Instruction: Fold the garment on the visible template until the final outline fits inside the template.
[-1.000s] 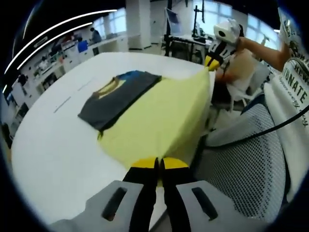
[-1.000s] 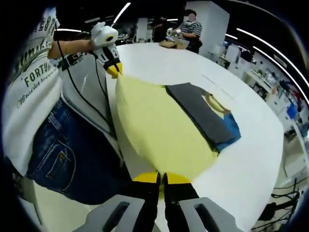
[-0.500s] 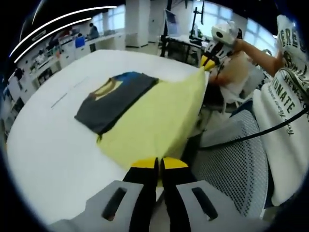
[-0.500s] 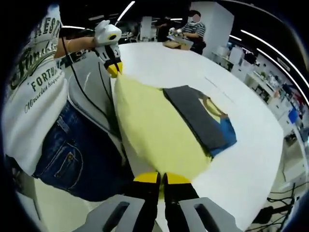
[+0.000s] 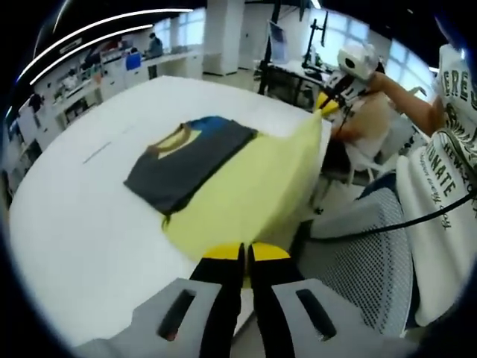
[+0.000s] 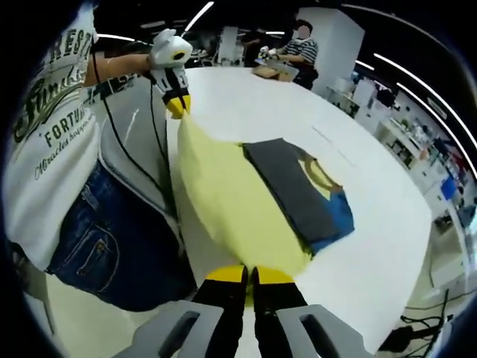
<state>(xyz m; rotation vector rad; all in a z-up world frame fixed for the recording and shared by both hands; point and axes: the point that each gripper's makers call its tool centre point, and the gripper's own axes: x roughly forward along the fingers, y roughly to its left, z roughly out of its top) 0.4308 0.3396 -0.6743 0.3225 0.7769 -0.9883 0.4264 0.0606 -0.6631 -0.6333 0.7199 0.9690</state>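
garment (image 5: 246, 190) fabric, pale yellow, is stretching away from my left gripper (image 5: 244, 252), whose jaws are pressed together on its near corner. the sheet is running forward and to the right of those jaws, up to my right gripper (image 5: 328, 102), which is pinching the far corner beyond the table edge. ahead and left of the left jaws, a folded dark grey part (image 5: 190, 160) with a yellow neckline and a blue patch is lying on top of the yellow, flat on the white table (image 5: 89, 216).

in the right gripper view i am seeing the same thing mirrored: my right gripper (image 6: 250, 274) is clamping the near yellow corner, jaws closed on it, and the garment (image 6: 223, 198) is running forward to the left gripper (image 6: 177, 107) up ahead, left of the jaws. the dark grey part (image 6: 294, 194) is lying to the right of the jaws' line, on the white table (image 6: 373, 231). the yellow edge between the two grippers is hanging taut off the table's rim (the rest is resting on the top). a person in a printed white shirt (image 6: 48, 142) and jeans is standing left of the right jaws. a mesh chair back (image 5: 365, 253) is sitting right of the left jaws.
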